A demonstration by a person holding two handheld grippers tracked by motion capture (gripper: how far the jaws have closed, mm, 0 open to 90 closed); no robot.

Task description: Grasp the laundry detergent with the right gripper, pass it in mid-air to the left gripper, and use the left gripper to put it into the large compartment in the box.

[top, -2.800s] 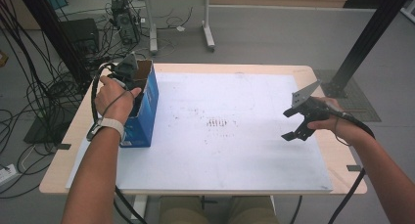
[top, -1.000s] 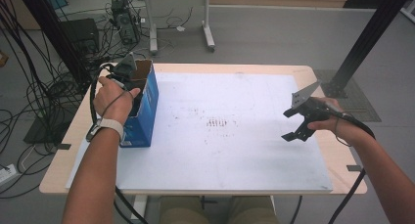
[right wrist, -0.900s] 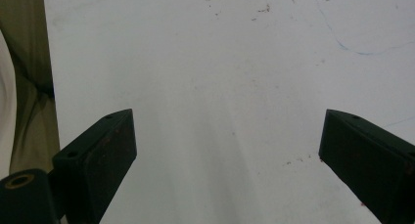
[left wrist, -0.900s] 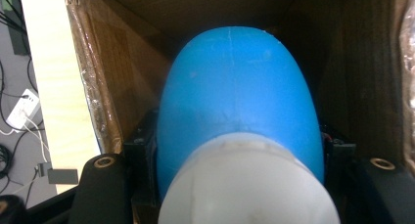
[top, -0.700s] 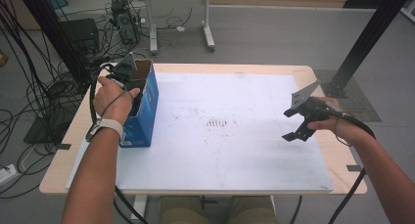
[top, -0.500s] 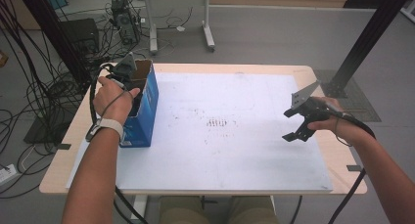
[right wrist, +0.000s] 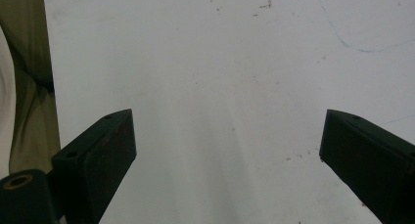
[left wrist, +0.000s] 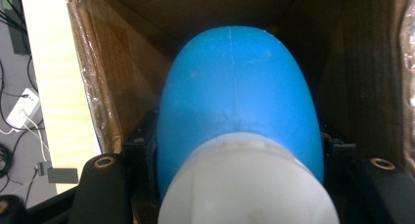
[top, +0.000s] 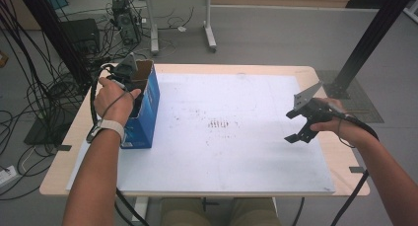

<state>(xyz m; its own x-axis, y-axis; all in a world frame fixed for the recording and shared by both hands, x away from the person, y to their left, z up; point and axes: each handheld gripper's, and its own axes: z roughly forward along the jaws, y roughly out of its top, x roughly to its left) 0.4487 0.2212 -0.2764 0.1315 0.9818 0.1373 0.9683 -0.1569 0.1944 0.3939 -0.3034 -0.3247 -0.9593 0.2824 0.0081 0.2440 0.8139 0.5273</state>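
Left tool (left wrist: 235,185): jaws clamped on a blue-and-white bottle (left wrist: 237,116), one jaw on each side of the blue body, white part nearest the camera. The bottle is inside the cardboard box (left wrist: 98,77), brown walls around it. From the high view, the left hand (top: 114,95) sits over the open top of the blue box (top: 145,107) at about 9 o'clock on the counter (top: 315,78), tool (top: 125,68) pointing down into it. Right tool (top: 300,125) at about 3 o'clock, held just above the white sheet (top: 222,152), jaws spread wide with nothing between them. Right gripper view: both jaws well apart over the bare, lightly speckled sheet. A faint patch of dark marks (top: 217,123) sits at centre, between box and right tool.
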